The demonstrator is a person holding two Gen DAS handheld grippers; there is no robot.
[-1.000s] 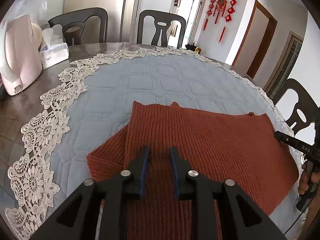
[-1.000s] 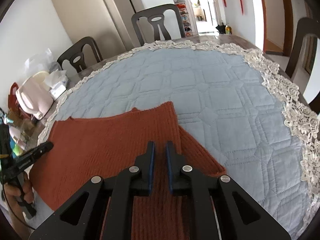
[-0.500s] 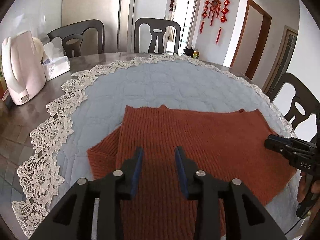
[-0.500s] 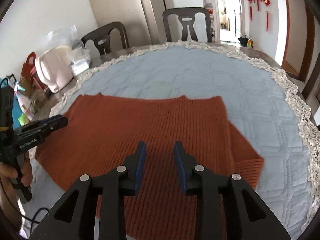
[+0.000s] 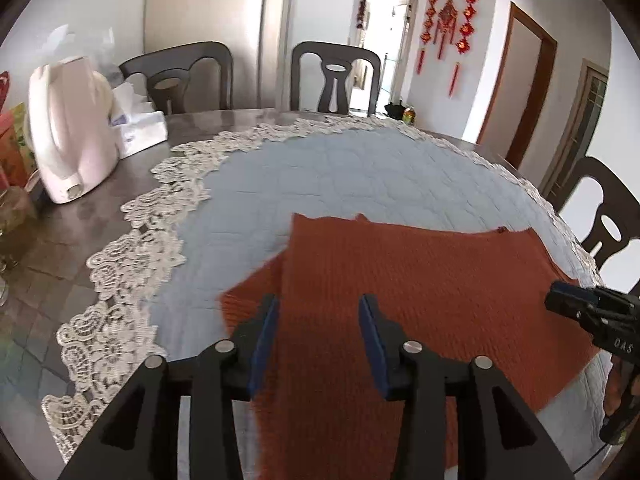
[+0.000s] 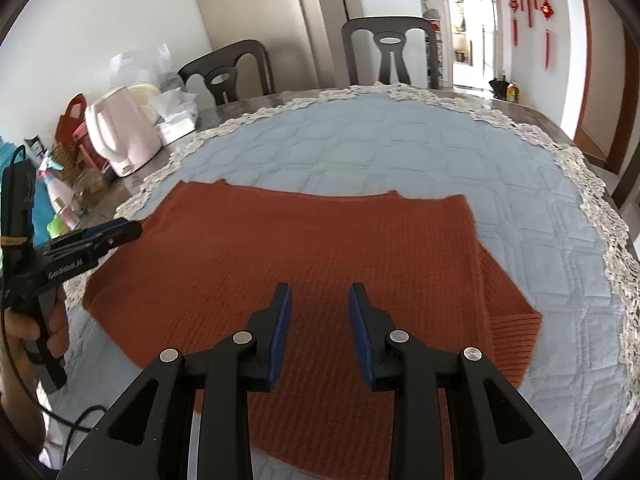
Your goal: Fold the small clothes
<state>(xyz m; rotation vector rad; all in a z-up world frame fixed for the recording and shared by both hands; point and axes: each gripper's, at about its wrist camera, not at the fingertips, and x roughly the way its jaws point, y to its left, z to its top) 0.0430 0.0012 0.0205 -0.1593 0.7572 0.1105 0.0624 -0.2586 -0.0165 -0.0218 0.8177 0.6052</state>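
A rust-orange ribbed knit garment (image 5: 420, 292) lies flat on the blue quilted table cover (image 5: 360, 176), folded over itself, with a lower layer sticking out at one side. It also shows in the right wrist view (image 6: 280, 248). My left gripper (image 5: 318, 320) is open and empty, raised above the garment's left part. My right gripper (image 6: 318, 308) is open and empty above the garment's near right part. Each gripper appears at the edge of the other's view.
A pink kettle (image 5: 68, 136) and a tissue pack (image 5: 136, 124) stand on the bare dark table (image 5: 60, 248) at the left. The cover has a white lace border (image 5: 132, 248). Dark chairs (image 5: 334, 76) ring the table. Bottles and bags (image 6: 60, 184) crowd the far left.
Both grippers went from nearly shut on the garment to open and drew back and up. The garment now lies released and flat.
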